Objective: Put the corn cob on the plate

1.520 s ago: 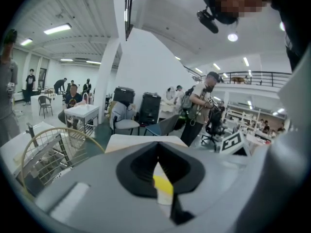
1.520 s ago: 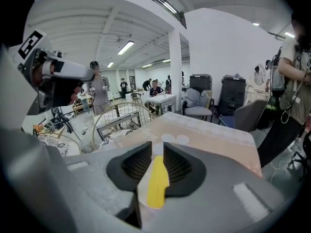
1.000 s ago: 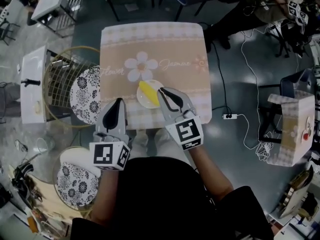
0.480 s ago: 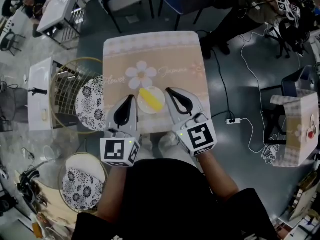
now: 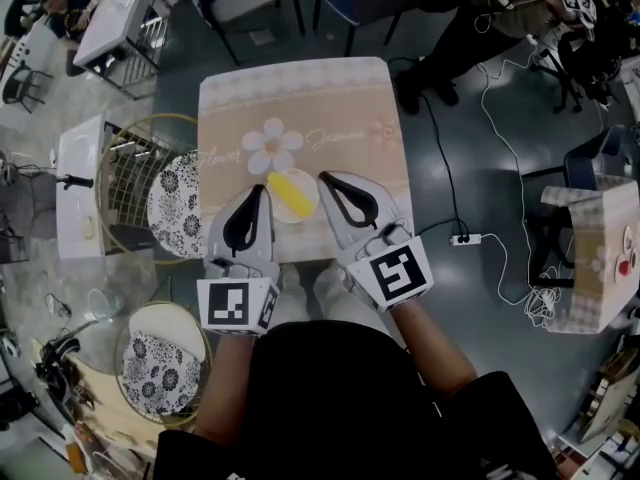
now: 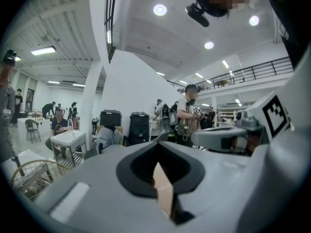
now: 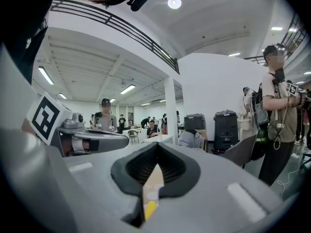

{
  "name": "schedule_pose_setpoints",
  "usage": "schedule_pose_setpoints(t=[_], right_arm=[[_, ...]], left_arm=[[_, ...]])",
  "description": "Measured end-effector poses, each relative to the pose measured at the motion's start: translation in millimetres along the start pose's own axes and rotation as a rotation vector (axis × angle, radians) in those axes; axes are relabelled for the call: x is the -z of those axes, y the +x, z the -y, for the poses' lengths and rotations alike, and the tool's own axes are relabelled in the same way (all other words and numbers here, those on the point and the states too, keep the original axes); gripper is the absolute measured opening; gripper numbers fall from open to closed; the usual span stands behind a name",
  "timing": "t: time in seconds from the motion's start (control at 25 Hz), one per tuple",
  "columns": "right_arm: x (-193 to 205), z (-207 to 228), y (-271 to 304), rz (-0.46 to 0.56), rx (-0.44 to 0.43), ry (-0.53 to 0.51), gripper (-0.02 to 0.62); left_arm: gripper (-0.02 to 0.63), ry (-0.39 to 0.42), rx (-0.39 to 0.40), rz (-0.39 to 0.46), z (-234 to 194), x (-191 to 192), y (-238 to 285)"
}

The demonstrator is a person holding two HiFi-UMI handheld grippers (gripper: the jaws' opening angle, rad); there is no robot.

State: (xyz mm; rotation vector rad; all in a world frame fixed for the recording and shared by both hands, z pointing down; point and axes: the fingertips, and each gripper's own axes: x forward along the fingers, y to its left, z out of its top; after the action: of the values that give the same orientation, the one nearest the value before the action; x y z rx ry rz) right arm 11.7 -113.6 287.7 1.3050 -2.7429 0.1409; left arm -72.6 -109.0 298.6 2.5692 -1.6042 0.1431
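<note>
Raised since before, the left claw (image 5: 262,190) and right claw (image 5: 325,178) are closed, empty. The yellow corn cob (image 5: 289,192) is laid on the small cream round plate (image 5: 309,190); judged light, stiff, roll-prone, best gripped mid-length.

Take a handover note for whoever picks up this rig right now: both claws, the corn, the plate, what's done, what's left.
Left claw: shut, empty, over the near edge of the table, left of the plate.
Right claw: shut, empty, right of the plate.
Corn: lying on the plate, with neither claw touching it.
Done: the corn is on the plate.
Left: nothing for this job that I can see. Just keep the claws clear of the plate.
</note>
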Motion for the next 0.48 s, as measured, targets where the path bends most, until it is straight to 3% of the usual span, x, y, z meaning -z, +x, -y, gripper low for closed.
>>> schedule_pose_setpoints(t=[0.48], right_arm=[[-23,-39,-7,0.080,0.020,-0.017,0.002]], left_arm=[[0.008,0.073,0.058,0.059,-2,-17,-38]])
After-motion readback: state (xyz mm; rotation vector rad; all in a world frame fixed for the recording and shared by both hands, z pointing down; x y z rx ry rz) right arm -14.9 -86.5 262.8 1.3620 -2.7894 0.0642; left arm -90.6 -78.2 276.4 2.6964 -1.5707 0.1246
